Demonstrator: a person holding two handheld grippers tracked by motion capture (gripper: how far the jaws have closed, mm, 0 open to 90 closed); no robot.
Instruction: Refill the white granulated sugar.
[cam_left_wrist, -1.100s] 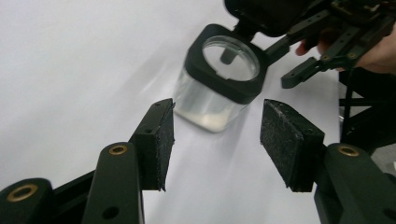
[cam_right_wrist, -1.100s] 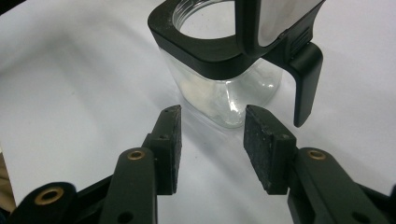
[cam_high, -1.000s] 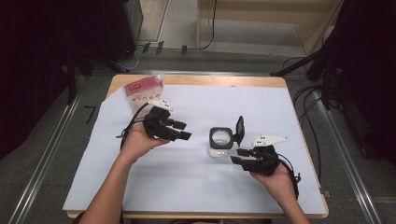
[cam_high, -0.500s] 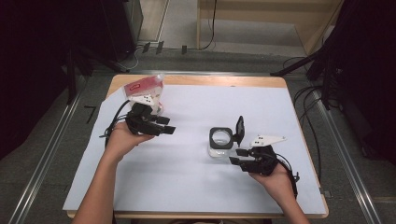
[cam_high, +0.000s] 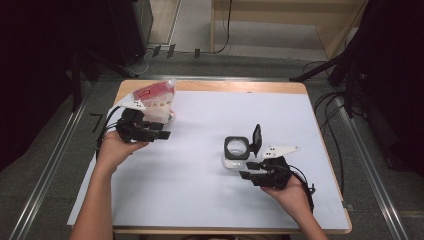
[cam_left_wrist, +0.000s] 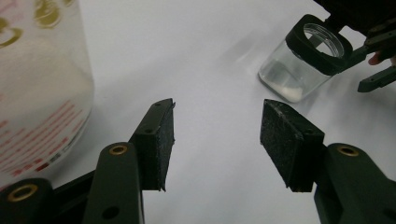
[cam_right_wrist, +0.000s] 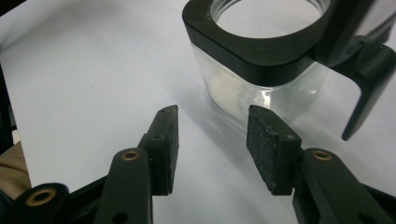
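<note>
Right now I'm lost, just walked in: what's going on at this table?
A person holds a claw in each hand over a white table. The left claw is open beside a clear pouch at the far left corner. The right claw is open just short of a small jar with its black lid flipped up. Neither grips anything.

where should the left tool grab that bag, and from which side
Grip the bag on its clear lower body, likely coming in sideways from the table's centre, where the left tool already sits open beside it. The bag stands upright with a full, rounded lower part, as the left gripper view shows, so the jaws probably need to be wide open, or to pinch the flatter red top instead.
</note>
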